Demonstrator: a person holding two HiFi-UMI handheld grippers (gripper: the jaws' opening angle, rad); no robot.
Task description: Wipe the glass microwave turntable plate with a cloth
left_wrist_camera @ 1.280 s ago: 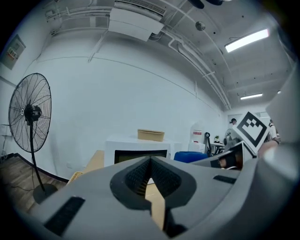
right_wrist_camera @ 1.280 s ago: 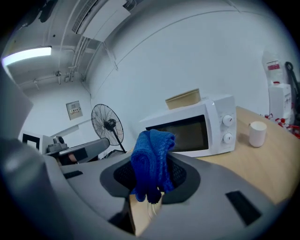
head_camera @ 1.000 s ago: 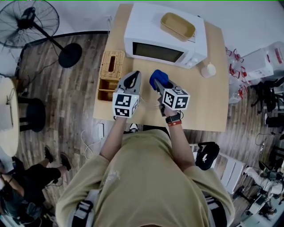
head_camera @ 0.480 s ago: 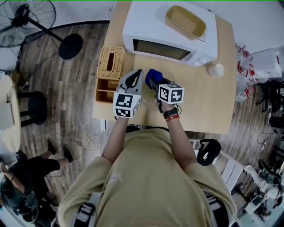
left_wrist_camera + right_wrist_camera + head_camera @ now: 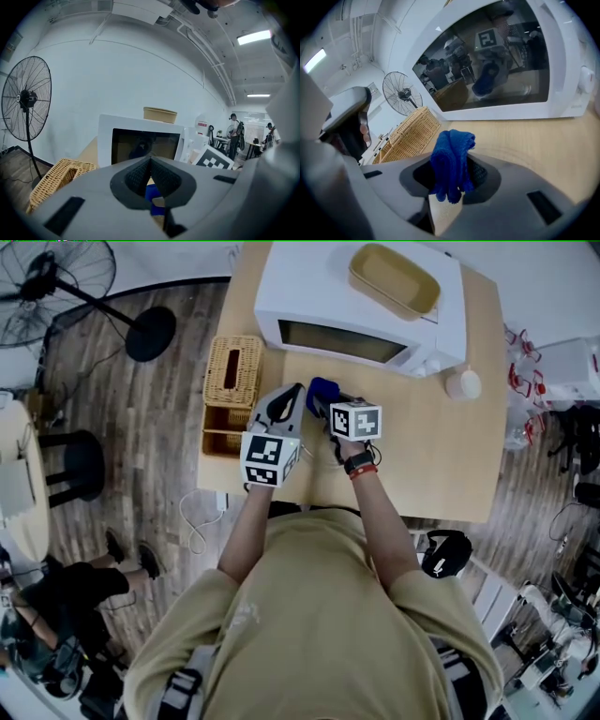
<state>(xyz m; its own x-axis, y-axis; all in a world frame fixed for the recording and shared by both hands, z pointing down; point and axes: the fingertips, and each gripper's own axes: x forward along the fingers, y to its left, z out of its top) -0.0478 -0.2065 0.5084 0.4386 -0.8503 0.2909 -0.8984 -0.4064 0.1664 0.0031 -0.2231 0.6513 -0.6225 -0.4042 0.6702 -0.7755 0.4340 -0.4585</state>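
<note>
Pale wooden counter (image 5: 431, 456) carries a white microwave (image 5: 361, 306) with its door shut, and both tools hang just in front of it. The right gripper (image 5: 452, 176) has its fingers (image 5: 480, 172) clamped on the bunched blue cloth (image 5: 451, 157), ready for wiping, while the left gripper (image 5: 150, 180) has its fingers (image 5: 133, 176) pressed together on nothing. A faint curved edge on the counter just beyond the cloth is probably the glass turntable plate (image 5: 520, 151), though I cannot be sure.

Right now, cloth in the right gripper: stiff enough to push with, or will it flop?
Probably floppy: the cloth sits bunched in folds in the right gripper, and its top edge curls over. Likely light, since the free end stands above the jaws without sagging far. The weave looks coarse, so it probably won't slip out easily.
</note>
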